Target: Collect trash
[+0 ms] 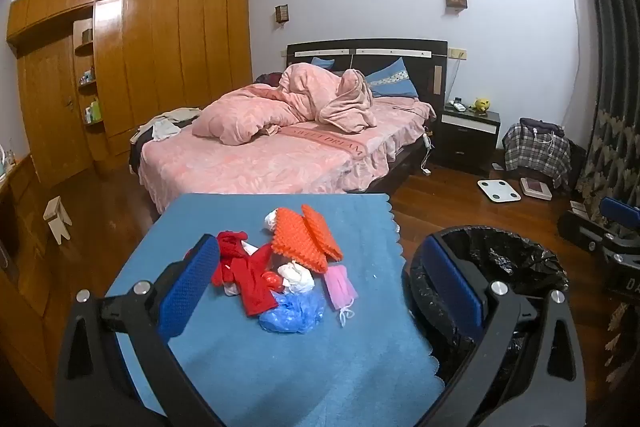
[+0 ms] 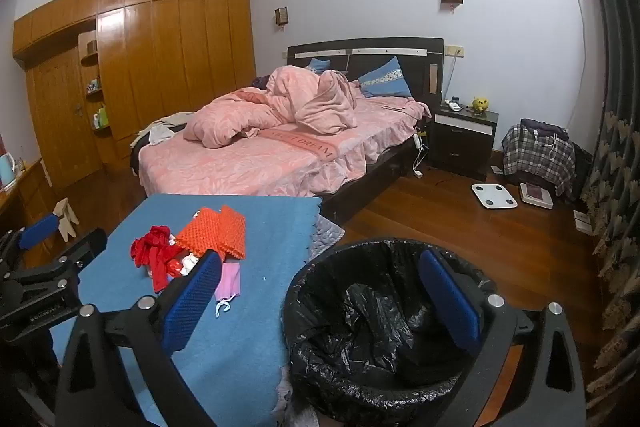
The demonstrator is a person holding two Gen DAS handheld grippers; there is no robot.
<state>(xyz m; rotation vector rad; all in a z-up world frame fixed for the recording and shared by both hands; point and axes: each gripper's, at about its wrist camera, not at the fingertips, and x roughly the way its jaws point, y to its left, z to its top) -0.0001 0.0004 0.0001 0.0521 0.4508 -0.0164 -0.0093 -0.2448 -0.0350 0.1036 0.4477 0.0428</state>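
Crinkled, light and loosely heaped, the trash pile (image 1: pixel 286 267) sits near the middle of the blue cloth (image 1: pixel 248 359) that covers our table: an orange bumpy sheet (image 1: pixel 306 237), red plastic scraps (image 1: pixel 244 273), a white crumpled wad (image 1: pixel 296 277), a pink face mask (image 1: pixel 340 285) with its ear loop trailing toward us, and a blue plastic bag (image 1: pixel 294 311) at the near edge. Nothing is picked up yet. Our left gripper (image 1: pixel 320 293) hangs over the pile with its jaws spread wide and nothing between them; our right gripper (image 2: pixel 320 297) is likewise wide apart and empty, poised over the black-lined trash bin (image 2: pixel 372 319) that stands just beside the table's right edge. We judge the main risk to be a sloppy pinch: these pieces overlap and weigh little, so closing on one corner could drag neighbours along and shed them on the wooden floor (image 2: pixel 440 219) between table and bin. A low grab could also catch the cloth itself (it looks soft and unfastened) and pull the whole heap sideways. The mask's loop may snag on a finger pad, and the slack bin liner could fold over the opening if brushed.
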